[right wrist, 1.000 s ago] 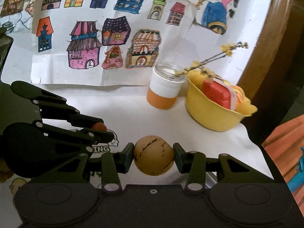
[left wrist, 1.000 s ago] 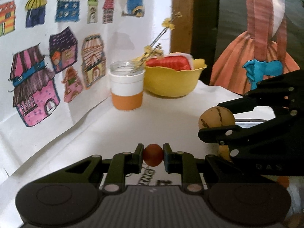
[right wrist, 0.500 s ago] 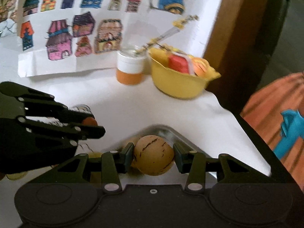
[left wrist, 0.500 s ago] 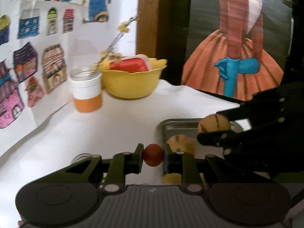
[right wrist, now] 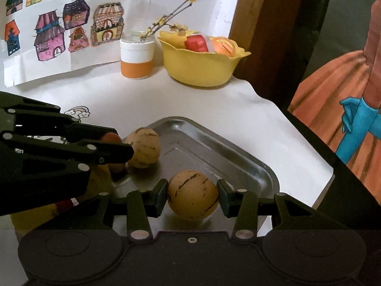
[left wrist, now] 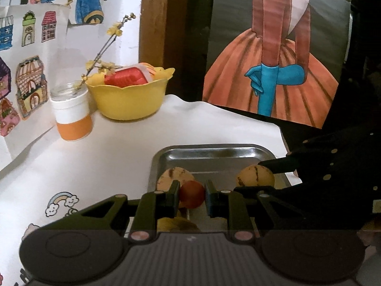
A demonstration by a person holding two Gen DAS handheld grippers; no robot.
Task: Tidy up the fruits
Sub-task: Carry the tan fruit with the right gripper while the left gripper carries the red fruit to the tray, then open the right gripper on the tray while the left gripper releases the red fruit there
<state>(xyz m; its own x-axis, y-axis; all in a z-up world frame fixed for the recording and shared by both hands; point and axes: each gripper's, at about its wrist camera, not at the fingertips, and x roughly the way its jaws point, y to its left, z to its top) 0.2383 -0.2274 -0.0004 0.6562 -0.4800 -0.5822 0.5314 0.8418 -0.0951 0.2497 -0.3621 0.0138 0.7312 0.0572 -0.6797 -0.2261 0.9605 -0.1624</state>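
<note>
My left gripper [left wrist: 192, 197] is shut on a small red fruit [left wrist: 192, 197] and holds it over the near left part of a metal tray [left wrist: 214, 151]. My right gripper [right wrist: 192, 195] is shut on a tan striped round fruit [right wrist: 192, 194] and holds it low over the tray [right wrist: 238, 157]. A second tan striped fruit [right wrist: 144, 150] lies in the tray; it also shows in the left wrist view [left wrist: 175, 176]. A yellow fruit [left wrist: 175, 224] lies half hidden under my left fingers.
A yellow bowl [right wrist: 202, 68] with red and orange items stands at the back. A white and orange jar [right wrist: 136, 58] with a flower sprig stands left of it. The tablecloth's edge [right wrist: 297, 140] drops off to the right. Drawings cover the wall.
Both grippers have swung right and come down over the metal tray, each still holding its fruit. The tray has come into full view.
</note>
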